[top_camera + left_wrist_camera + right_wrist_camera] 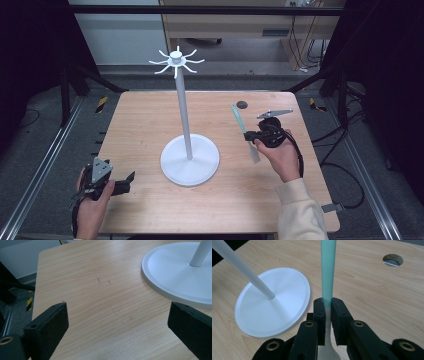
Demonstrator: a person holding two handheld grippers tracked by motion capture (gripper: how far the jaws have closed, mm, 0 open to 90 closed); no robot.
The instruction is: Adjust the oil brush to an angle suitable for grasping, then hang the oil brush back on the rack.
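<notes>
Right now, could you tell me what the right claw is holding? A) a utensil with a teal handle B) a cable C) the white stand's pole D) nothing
A: in the right gripper view the right claw is shut on the teal-handled utensil, apart from the white stand.

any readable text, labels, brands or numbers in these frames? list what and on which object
None: no legible words, brands or numbers.
Spatula: teal handle, no print visible.
Stand: plain white, unmarked.
Table: bare wood grain; a few faint scuffs, not writing.
Right gripper and left gripper: black, no lettering seen.
Yellow-black hazard stripes on the floor frame: a pattern, no text.
</notes>
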